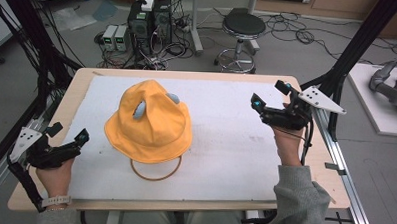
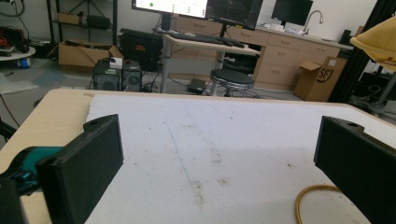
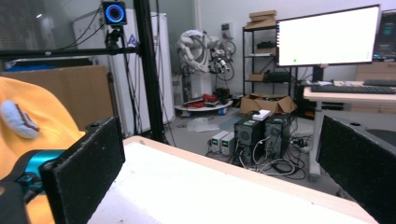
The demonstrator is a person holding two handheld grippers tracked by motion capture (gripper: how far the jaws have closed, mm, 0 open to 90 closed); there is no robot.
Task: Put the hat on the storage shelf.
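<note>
Hat (image 1: 150, 121) sat mid-table on a ring stand (image 1: 156, 171). Left gripper (image 1: 78, 140) and right gripper (image 1: 267, 102) were both open, empty, well apart from it. Approach should take the brim from both sides, evenly.

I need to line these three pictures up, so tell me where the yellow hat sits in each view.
High view: the yellow hat stands left of centre on the white mat, above a tan ring.
Left gripper view: a bit of its brim at the upper right edge.
Right gripper view: its crown at the left edge, behind the near jaw.
Shared landmark: the two computer towers on the floor beyond the table.
</note>
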